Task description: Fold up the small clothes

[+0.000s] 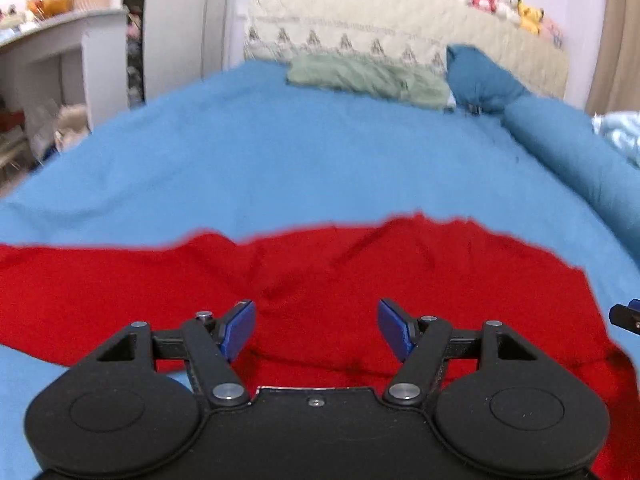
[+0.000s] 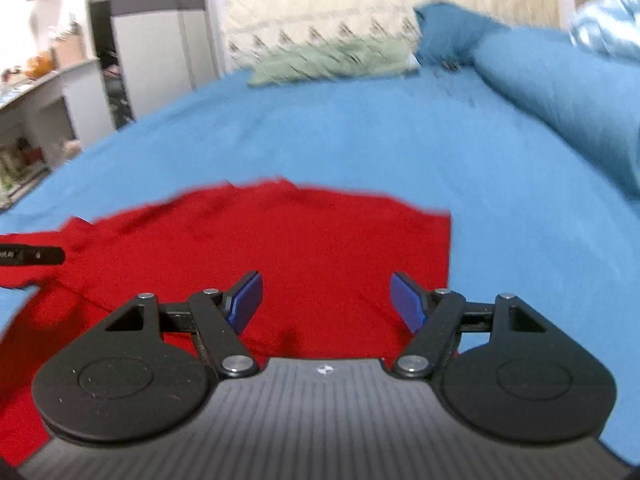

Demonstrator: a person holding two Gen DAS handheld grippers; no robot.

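Both black two-finger grippers, left and right, are hovering with blue pads spread and gripping nothing over the rumpled red cloth garment lying on the blue bedsheet, apparently between folds and needing a fresh edge pinched.

the left gripper points forward and downward, its two blue-padded fingers spread wide apart with nothing between them. the right gripper is tilted down the same way, its blue pads also set wide and empty. each gripper's tip shows at the edge of the other's view.
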